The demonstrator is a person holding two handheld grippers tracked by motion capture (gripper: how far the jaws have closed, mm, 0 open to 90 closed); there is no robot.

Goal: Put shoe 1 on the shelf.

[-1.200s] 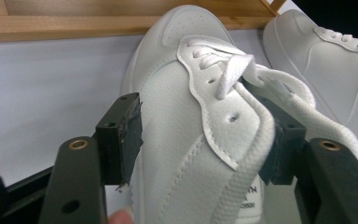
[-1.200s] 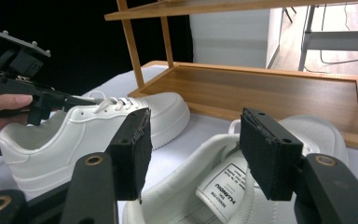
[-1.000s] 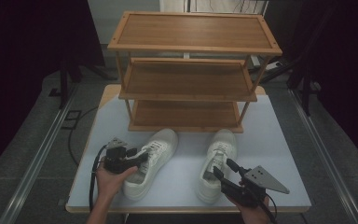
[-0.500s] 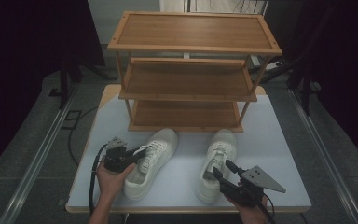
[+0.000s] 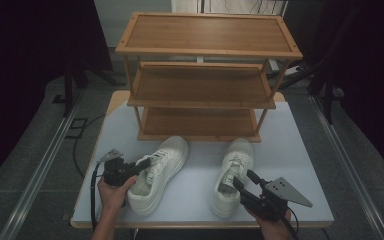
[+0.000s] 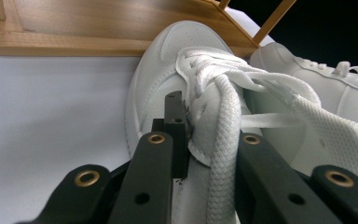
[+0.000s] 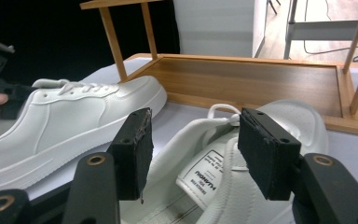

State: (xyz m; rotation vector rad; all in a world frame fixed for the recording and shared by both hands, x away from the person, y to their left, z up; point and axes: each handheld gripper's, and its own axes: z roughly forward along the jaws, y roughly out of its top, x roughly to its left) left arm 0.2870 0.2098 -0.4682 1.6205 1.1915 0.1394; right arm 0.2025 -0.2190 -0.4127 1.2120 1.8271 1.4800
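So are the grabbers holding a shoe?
Left gripper pinches the left sneaker by its tongue and laces. Right gripper holds nothing; jaws open.

Even overhead light brightens the table [image 5: 300, 165] against dark surroundings; gripper views blur close up.

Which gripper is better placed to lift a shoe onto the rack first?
Left, probably: the left gripper already pinches the left shoe, while the right gripper is open above the right shoe.

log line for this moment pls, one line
left gripper: jaws closed on left shoe tongue and lace | right gripper: open over right shoe collar | both shoes on table | rack empty
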